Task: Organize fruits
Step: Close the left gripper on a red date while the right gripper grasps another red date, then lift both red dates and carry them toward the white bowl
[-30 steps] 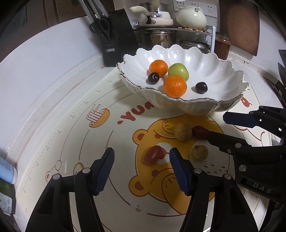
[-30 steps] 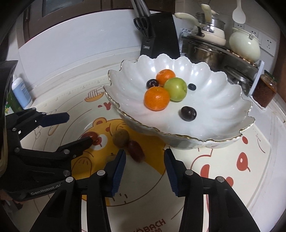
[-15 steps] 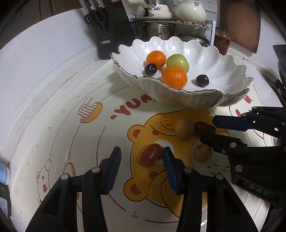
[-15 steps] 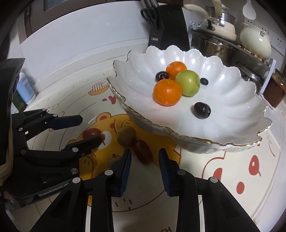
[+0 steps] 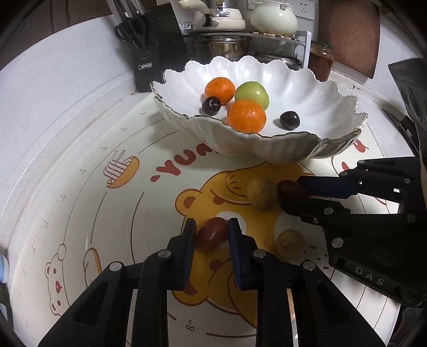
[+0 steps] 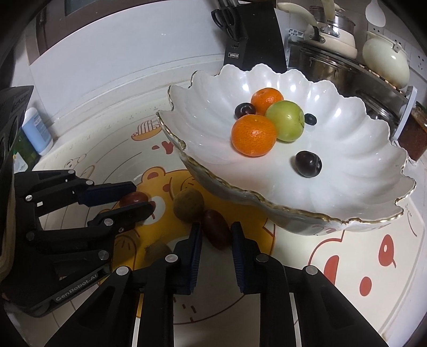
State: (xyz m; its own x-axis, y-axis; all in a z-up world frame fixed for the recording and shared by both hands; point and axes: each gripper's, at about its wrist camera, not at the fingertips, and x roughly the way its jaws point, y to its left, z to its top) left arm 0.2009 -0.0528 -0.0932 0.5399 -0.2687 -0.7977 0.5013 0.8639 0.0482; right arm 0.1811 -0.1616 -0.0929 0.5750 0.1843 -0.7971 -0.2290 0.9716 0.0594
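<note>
A white scalloped bowl [image 5: 333,112] [image 6: 202,128] holds two oranges, a green fruit and dark plums. On the bear mat lie two red dates and two brown longans [image 5: 262,192] [image 5: 289,239]. My left gripper [image 5: 210,235] is shut on the near red date [image 5: 212,232], which also shows in the right wrist view [image 6: 133,198]. My right gripper [image 6: 213,232] is shut on the other red date [image 6: 216,228] next to a longan [image 6: 189,204]; the left wrist view shows it [image 5: 289,188] between the right fingers.
A black knife block [image 5: 152,50] [image 6: 248,40] stands behind the bowl. A rack with pots and a kettle [image 5: 275,18] sits at the back right. A jar [image 5: 320,60] stands beside it. A blue bottle [image 6: 37,130] is at the left wall.
Both grippers moved forward and down and closed. The left one now pinches the near date, the right one pinches the date beside the longan.
</note>
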